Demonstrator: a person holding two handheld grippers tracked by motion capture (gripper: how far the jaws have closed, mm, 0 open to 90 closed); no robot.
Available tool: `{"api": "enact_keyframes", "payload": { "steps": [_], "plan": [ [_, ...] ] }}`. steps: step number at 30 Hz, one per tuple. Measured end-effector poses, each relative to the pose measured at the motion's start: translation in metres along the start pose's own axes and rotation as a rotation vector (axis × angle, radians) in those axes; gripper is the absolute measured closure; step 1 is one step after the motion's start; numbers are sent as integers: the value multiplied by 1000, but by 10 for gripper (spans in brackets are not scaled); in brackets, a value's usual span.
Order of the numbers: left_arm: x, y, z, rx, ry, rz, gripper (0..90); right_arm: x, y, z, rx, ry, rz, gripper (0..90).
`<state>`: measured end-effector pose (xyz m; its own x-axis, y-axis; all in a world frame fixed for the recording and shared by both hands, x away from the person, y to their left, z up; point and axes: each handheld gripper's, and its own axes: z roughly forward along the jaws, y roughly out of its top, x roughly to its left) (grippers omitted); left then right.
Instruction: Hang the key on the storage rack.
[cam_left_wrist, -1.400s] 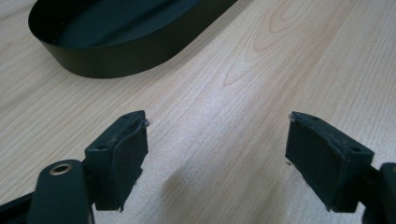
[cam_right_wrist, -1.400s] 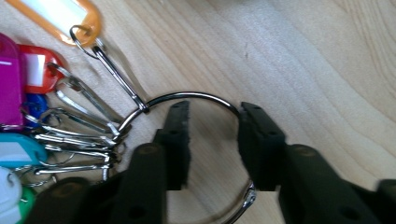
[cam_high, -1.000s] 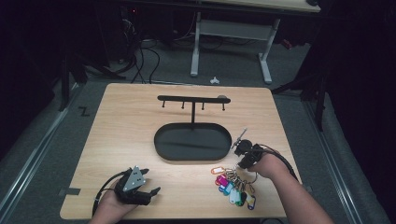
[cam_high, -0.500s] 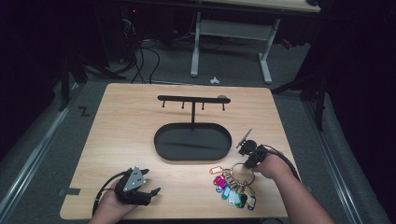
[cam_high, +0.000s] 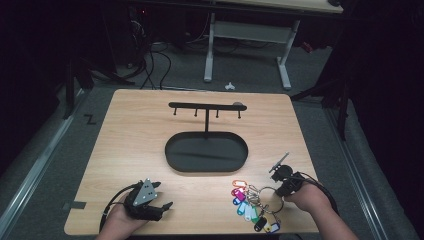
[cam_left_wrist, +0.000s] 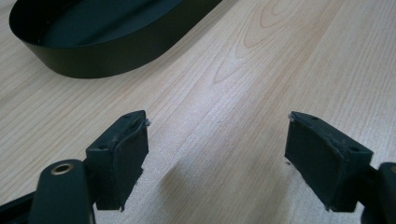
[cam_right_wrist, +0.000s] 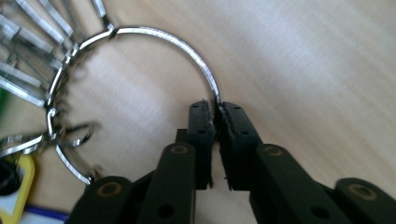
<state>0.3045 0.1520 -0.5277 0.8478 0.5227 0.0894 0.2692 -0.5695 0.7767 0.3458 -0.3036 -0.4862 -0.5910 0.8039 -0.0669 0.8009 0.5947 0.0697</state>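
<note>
**Gripping the key ring beside the stand**

Pinching the big metal key ring (cam_right_wrist: 140, 42) between pressed-together jaws, our right gripper (cam_right_wrist: 217, 119) has it low on the table (cam_high: 140, 145), just toward our side and to the right of the black hook stand (cam_high: 206, 107) with its oval tray (cam_high: 206, 151). The coloured tags (cam_high: 249, 207) trail off the ring, lying flat. Our left gripper (cam_left_wrist: 215, 154) rests well left of the tray, jaws spread on nothing. We judge the grasp made; lifting and hanging the ring on a hook appear left to do
</note>
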Motion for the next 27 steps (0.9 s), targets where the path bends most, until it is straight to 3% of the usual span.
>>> {"api": "enact_keyframes", "payload": {
  "steps": [3, 9, 12, 13, 14, 18, 20, 24, 27],
  "plan": [
    [0, 0, 1, 3, -1, 1, 220, 3, -1, -4, -5, 6, -21, 757],
    [-1, 1, 2, 7, -4, 5, 221, 10, 16, -7, -31, 7, -92, 682],
    [0, 0, 2, 5, -4, 1, 221, 13, 33, -1, 5, -1, -162, 664],
    [0, 0, 2, 5, -4, 1, 222, 13, 33, -1, 5, -1, -162, 664],
    [0, -1, 1, 6, -5, 3, 222, 13, 40, 2, 40, 14, -189, 656],
    [1, -1, -1, 3, -5, -1, 223, 12, 47, 4, 72, 61, -212, 672],
    [1, -1, -1, 2, -4, -1, 223, 10, 48, 4, 79, 65, -206, 727],
    [0, -1, -1, -1, -3, 1, 224, 6, 46, 4, 68, 76, -194, 858],
    [0, -1, 0, 3, -6, 3, 224, 7, 43, 3, 44, 69, -194, 862]
  ]
}}
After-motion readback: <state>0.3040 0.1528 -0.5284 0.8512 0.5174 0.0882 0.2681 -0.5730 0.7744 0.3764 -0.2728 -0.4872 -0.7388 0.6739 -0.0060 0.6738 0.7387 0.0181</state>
